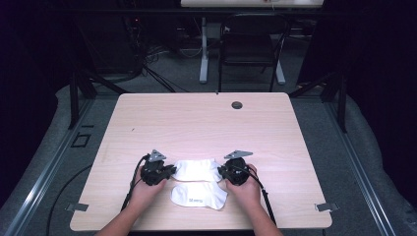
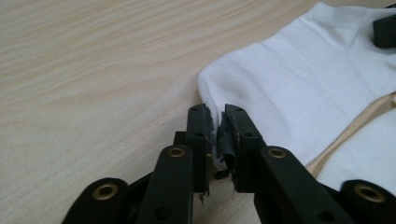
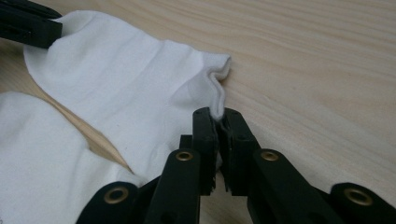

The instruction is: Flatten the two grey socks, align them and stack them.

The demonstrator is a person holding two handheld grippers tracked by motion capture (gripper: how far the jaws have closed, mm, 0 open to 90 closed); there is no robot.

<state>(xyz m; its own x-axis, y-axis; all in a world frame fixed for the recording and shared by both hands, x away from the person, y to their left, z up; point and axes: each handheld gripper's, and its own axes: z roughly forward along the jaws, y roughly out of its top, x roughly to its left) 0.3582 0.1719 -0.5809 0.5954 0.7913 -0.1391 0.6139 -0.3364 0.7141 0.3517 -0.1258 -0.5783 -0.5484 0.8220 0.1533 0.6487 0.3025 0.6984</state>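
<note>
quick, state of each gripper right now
left gripper: jaws closed on one end of the far white sock
right gripper: jaws closed on that sock's other end

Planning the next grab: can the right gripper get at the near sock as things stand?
Probably not yet: the right gripper is shut on the far sock, as is the left gripper. The near sock lies uncovered beside it, so after letting go, likely yes.

Bright lit table (image 1: 196, 118), dark surroundings, soft close-ups.
</note>
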